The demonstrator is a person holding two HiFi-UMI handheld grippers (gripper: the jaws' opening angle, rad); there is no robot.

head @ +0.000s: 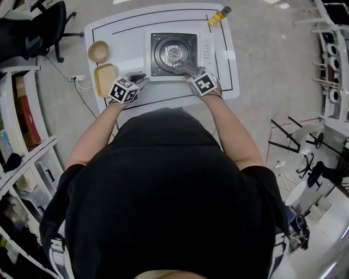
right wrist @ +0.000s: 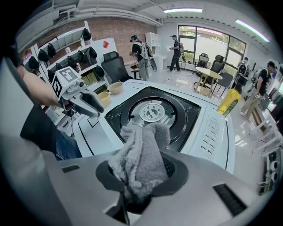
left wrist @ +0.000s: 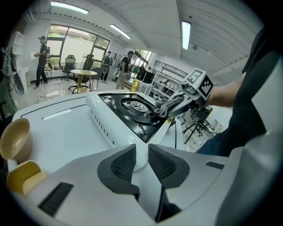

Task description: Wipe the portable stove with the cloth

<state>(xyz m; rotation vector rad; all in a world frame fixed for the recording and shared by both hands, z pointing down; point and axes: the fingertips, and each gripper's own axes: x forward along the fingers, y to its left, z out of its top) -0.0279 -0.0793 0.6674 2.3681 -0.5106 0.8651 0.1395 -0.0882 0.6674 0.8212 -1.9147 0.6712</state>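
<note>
The white portable stove (head: pixel 204 52) with a black burner well sits mid-table. My right gripper (head: pixel 188 71) is shut on a bunched grey cloth (right wrist: pixel 141 154), which hangs over the front right of the burner well (right wrist: pixel 152 112). At the stove's front left corner, my left gripper (head: pixel 140 79) has its jaws nearly together, and the rounded white corner of the stove (left wrist: pixel 132 110) shows between the pads. From the left gripper view the cloth (left wrist: pixel 161 107) lies on the black top. In the right gripper view the left gripper (right wrist: pixel 95 103) shows at the left.
A tan bowl (head: pixel 98 51) and a tan container (head: pixel 105 79) stand left of the stove. A yellow bottle (head: pixel 218 15) lies at the table's far right corner. Shelves, office chairs and several people fill the room around the table.
</note>
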